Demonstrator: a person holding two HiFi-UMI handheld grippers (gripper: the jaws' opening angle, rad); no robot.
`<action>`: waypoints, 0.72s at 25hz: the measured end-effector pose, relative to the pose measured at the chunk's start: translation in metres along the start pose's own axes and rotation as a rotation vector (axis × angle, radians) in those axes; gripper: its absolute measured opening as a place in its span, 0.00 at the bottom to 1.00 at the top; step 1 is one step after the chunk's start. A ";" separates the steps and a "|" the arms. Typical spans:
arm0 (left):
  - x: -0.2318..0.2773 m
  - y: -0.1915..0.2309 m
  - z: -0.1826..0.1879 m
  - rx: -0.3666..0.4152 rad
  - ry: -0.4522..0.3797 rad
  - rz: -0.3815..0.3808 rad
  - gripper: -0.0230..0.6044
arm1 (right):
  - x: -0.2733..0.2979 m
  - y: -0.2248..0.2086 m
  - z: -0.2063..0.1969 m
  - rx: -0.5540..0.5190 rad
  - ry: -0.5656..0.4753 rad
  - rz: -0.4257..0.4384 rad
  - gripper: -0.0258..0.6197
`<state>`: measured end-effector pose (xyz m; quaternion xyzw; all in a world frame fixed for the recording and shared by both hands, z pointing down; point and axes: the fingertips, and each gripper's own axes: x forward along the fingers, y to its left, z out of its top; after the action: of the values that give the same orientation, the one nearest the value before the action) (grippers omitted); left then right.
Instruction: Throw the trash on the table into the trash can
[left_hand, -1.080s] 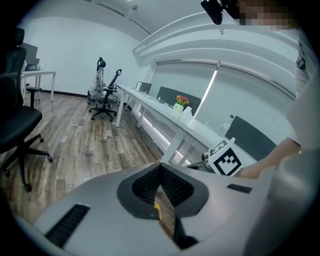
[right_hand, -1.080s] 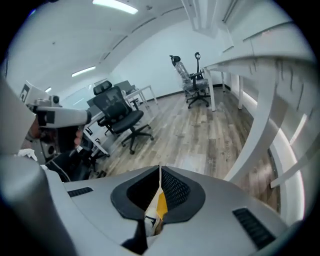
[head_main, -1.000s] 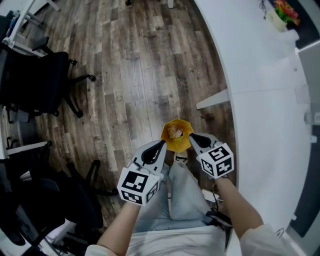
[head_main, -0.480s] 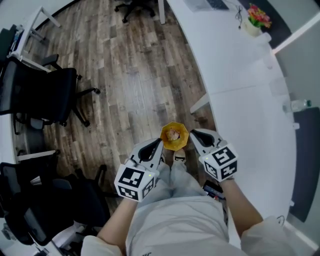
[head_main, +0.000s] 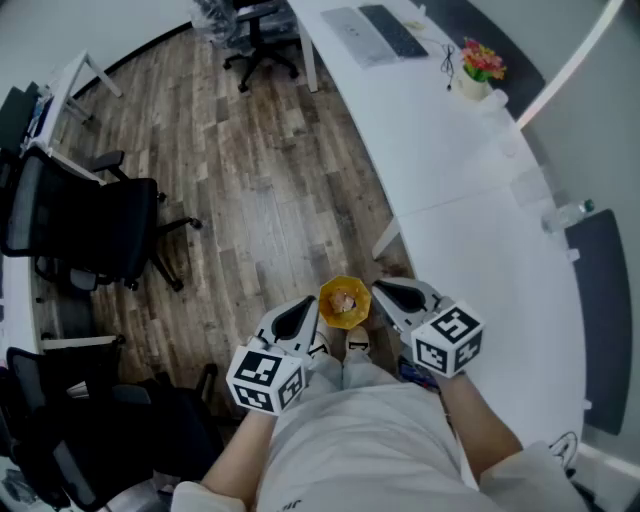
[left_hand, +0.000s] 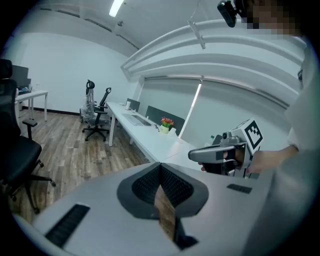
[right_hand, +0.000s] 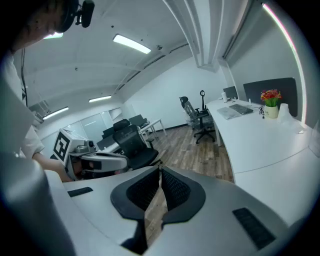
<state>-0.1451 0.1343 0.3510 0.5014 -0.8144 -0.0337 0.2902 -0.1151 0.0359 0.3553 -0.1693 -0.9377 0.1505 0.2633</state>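
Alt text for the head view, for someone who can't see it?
The left gripper and right gripper, both shut and empty, flank a yellow trash can holding trash on the wood floor. A curved white desk runs along the right.

You have no words, brand names or numbers to read here. The only signs are black-and-white square patterns on the white marker cube (head_main: 265, 378) of your left hand-held gripper (head_main: 308, 308) and the matching white cube (head_main: 447, 338) of your right hand-held gripper (head_main: 382, 290).

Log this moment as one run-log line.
left gripper: shut, empty | right gripper: shut, empty | yellow octagonal trash can: on wood floor, trash inside
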 end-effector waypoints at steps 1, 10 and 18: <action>-0.001 -0.002 0.003 0.001 -0.008 -0.002 0.04 | -0.002 0.002 0.002 0.010 -0.001 0.006 0.10; -0.009 -0.011 0.020 0.011 -0.048 -0.008 0.04 | -0.011 0.015 0.013 -0.027 0.009 0.024 0.09; -0.016 -0.012 0.027 0.030 -0.057 -0.006 0.04 | -0.007 0.021 0.014 -0.047 0.007 0.033 0.09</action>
<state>-0.1444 0.1352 0.3173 0.5071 -0.8212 -0.0366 0.2591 -0.1120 0.0493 0.3328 -0.1914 -0.9372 0.1323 0.2599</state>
